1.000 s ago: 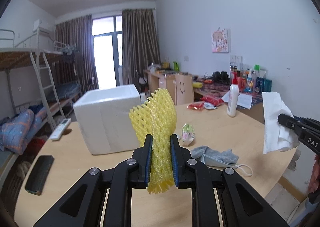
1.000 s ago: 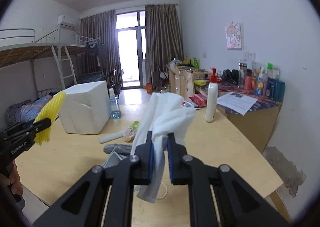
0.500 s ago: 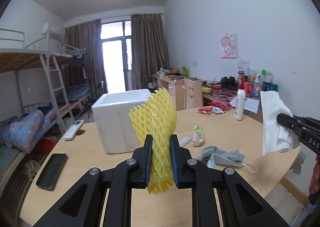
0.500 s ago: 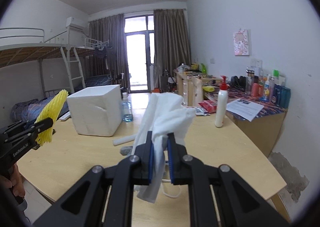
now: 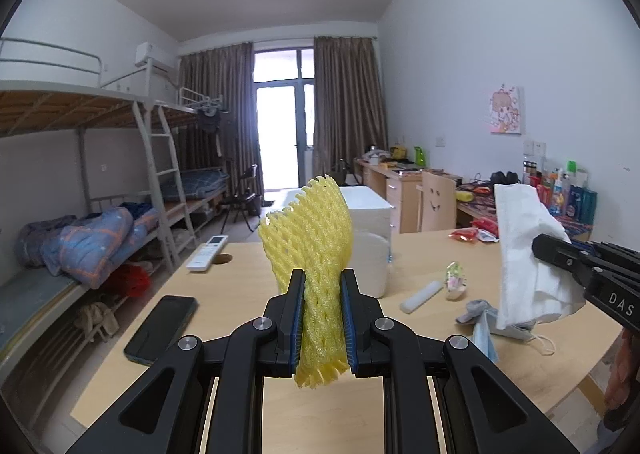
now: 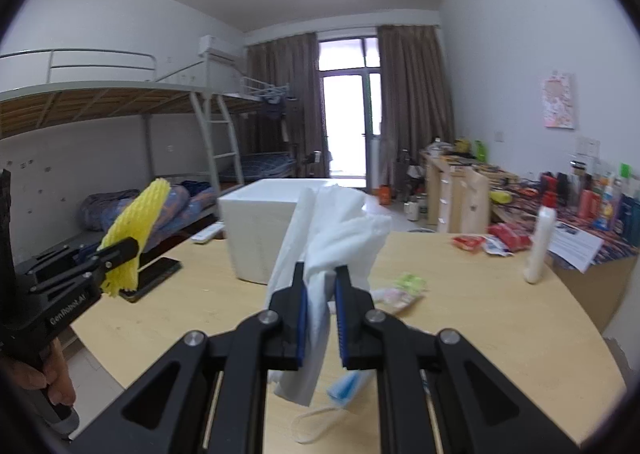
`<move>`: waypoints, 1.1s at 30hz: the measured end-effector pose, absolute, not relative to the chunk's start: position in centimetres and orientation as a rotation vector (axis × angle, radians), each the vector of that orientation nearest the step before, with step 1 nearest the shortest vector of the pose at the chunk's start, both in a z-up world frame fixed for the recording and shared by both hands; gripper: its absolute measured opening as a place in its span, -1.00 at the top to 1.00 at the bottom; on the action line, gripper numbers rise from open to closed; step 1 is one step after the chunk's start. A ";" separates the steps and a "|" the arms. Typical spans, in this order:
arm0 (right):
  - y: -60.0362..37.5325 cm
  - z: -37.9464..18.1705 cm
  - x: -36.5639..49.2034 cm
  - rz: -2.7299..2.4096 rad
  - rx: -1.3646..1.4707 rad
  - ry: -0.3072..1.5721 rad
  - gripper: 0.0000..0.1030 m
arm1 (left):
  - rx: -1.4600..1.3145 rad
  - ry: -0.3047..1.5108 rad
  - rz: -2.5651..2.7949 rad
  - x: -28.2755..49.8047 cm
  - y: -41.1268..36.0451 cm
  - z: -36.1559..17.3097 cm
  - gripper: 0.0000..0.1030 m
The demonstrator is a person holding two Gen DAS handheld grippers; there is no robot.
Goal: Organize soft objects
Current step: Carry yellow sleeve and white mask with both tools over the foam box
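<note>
My left gripper (image 5: 322, 288) is shut on a yellow foam fruit net (image 5: 310, 238), held upright above the wooden table (image 5: 224, 318). My right gripper (image 6: 321, 282) is shut on a crumpled white tissue (image 6: 332, 226), which also hangs at the right of the left wrist view as a white tissue (image 5: 524, 254). From the right wrist view the foam net (image 6: 134, 230) shows at the left in the other gripper. A white foam box (image 6: 264, 230) stands on the table behind both. A blue face mask (image 6: 346, 384) and a grey cloth (image 5: 476, 310) lie on the table below the tissue.
A black phone (image 5: 162, 328) and a white remote (image 5: 208, 252) lie at the table's left. A white tube (image 5: 420, 296), a snack wrapper (image 6: 400, 290), a white lotion bottle (image 6: 540, 242) and red packets (image 6: 468, 242) sit further right. Bunk beds stand left, cluttered desks right.
Both grippers have drawn back from the table and swung left, still holding net and tissue. The foam box looks farther away, and the phone and bunk beds have come more into view.
</note>
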State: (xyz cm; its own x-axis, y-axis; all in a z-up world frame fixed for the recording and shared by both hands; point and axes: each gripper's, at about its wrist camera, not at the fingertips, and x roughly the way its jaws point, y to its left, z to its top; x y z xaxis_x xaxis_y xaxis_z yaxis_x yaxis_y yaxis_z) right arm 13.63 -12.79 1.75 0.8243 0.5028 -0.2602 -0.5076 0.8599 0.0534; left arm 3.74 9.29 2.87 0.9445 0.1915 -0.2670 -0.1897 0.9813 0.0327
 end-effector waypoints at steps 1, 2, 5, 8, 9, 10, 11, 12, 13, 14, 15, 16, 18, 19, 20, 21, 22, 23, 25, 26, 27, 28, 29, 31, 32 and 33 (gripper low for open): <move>-12.3 1.8 13.7 0.554 -0.022 0.270 0.71 | 0.005 0.277 0.202 3.7 9.4 2.8 0.65; -11.9 1.9 13.6 0.568 -0.025 0.268 0.71 | 0.002 0.282 0.208 3.8 9.6 2.8 0.65; -10.8 2.1 13.7 0.603 -0.035 0.268 0.71 | -0.018 0.288 0.216 4.1 9.9 2.7 0.65; -10.2 2.0 14.0 0.631 -0.035 0.278 0.71 | -0.024 0.294 0.218 4.3 10.0 2.5 0.65; -10.0 1.9 14.0 0.633 -0.040 0.282 0.71 | -0.024 0.295 0.217 4.4 10.0 2.5 0.65; -9.8 1.8 14.1 0.635 -0.045 0.283 0.71 | -0.023 0.295 0.214 4.4 9.9 2.6 0.65; -9.6 1.7 14.1 0.637 -0.046 0.286 0.71 | -0.022 0.295 0.213 4.5 9.7 2.6 0.65; -9.6 1.6 14.2 0.640 -0.045 0.291 0.71 | -0.020 0.294 0.211 4.5 9.7 2.6 0.65; -9.6 1.6 14.3 0.639 -0.045 0.292 0.71 | -0.019 0.294 0.208 4.5 9.8 2.6 0.65; -9.7 1.6 14.3 0.639 -0.045 0.293 0.71 | -0.019 0.295 0.205 4.5 9.9 2.6 0.65; -9.7 1.6 14.3 0.641 -0.045 0.292 0.71 | -0.018 0.297 0.204 4.7 9.9 2.7 0.65; -9.7 1.7 14.3 0.638 -0.045 0.292 0.71 | -0.017 0.296 0.202 4.7 10.0 2.7 0.65; -9.9 1.8 14.5 0.637 -0.042 0.295 0.71 | -0.016 0.295 0.200 4.8 10.2 2.9 0.65; -9.8 1.8 14.6 0.637 -0.044 0.298 0.71 | -0.014 0.295 0.198 4.9 10.2 2.9 0.65; -9.8 1.8 14.6 0.637 -0.046 0.299 0.71 | -0.014 0.294 0.198 4.9 10.3 2.9 0.65; -9.7 1.9 14.7 0.638 -0.046 0.299 0.71 | -0.014 0.292 0.197 4.9 10.6 2.9 0.65; -9.7 1.9 14.7 0.639 -0.045 0.298 0.71 | -0.012 0.292 0.194 5.1 10.6 3.1 0.65; -9.5 1.9 14.7 0.638 -0.045 0.297 0.71 | -0.009 0.293 0.191 5.2 10.6 3.1 0.65; -9.4 2.0 14.9 0.640 -0.043 0.298 0.71 | -0.007 0.295 0.186 5.7 10.7 3.4 0.65; -9.4 2.1 15.0 0.640 -0.043 0.297 0.71 | -0.007 0.294 0.184 5.9 10.8 3.6 0.65; -9.3 2.3 15.2 0.638 -0.045 0.296 0.71 | -0.007 0.291 0.183 6.1 10.9 3.7 0.65; -9.3 2.4 15.3 0.638 -0.044 0.297 0.71 | -0.006 0.290 0.182 6.3 11.0 3.9 0.65; -9.2 2.6 15.5 0.640 -0.041 0.298 0.71 | -0.005 0.288 0.184 6.5 11.1 4.0 0.65; -9.1 3.0 15.8 0.640 -0.043 0.292 0.71 | -0.001 0.286 0.182 7.0 11.2 4.4 0.65; -9.0 3.3 15.9 0.639 -0.044 0.290 0.71 | 0.003 0.286 0.181 7.3 11.3 4.7 0.65; -8.9 3.6 16.1 0.641 -0.042 0.290 0.71 | 0.012 0.284 0.180 7.6 11.3 4.9 0.65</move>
State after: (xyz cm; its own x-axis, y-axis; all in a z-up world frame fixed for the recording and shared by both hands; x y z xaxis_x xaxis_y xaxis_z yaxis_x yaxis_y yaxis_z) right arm 16.14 -8.90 3.56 0.7627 0.5834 -0.2793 -0.5950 0.8021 0.0507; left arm 7.64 11.32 4.95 0.9440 0.1785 -0.2776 -0.1750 0.9838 0.0375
